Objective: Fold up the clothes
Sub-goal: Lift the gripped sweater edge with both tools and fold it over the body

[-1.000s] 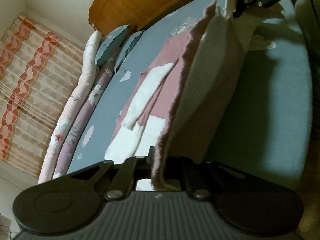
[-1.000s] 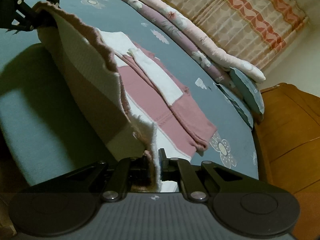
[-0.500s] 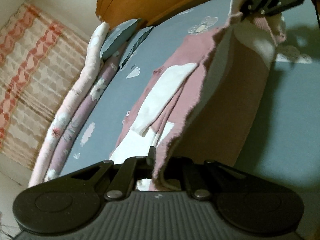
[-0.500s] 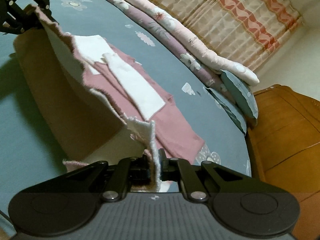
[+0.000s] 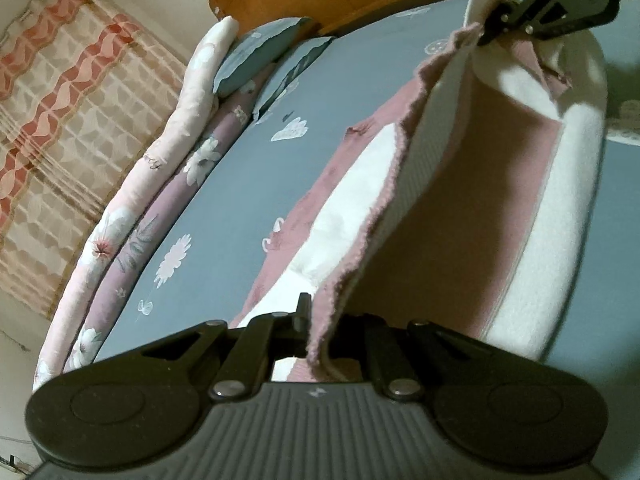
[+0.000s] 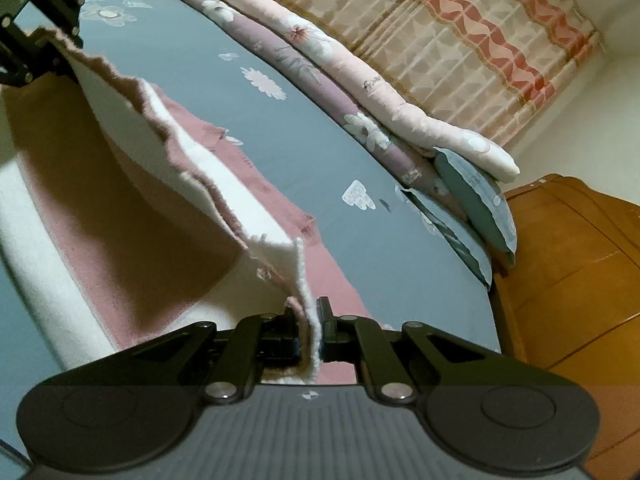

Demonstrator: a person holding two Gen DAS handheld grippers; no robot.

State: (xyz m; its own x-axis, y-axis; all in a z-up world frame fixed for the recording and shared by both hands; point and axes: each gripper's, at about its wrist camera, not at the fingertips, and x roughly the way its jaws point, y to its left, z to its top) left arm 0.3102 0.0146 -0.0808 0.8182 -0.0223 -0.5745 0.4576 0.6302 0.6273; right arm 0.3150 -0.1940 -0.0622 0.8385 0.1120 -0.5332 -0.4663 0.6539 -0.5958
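Note:
A pink and white knitted garment lies on the blue flowered bed sheet, its near half lifted and curling over the flat part. My left gripper is shut on one corner of its hem. My right gripper is shut on the other corner of the same hem. The hem hangs taut between the two. Each view shows the other gripper at the hem's far end: the right gripper at top right, the left gripper at top left. The garment's flat part with a white sleeve lies beyond the raised edge.
Rolled quilts in pink and mauve run along the bed's far side, with two blue pillows by the wooden headboard. A red and beige patterned curtain hangs behind the bed.
Both grippers have carried the raised hem across the bed over the flat part of the garment. The fold beneath has grown deeper, and less white sleeve shows.

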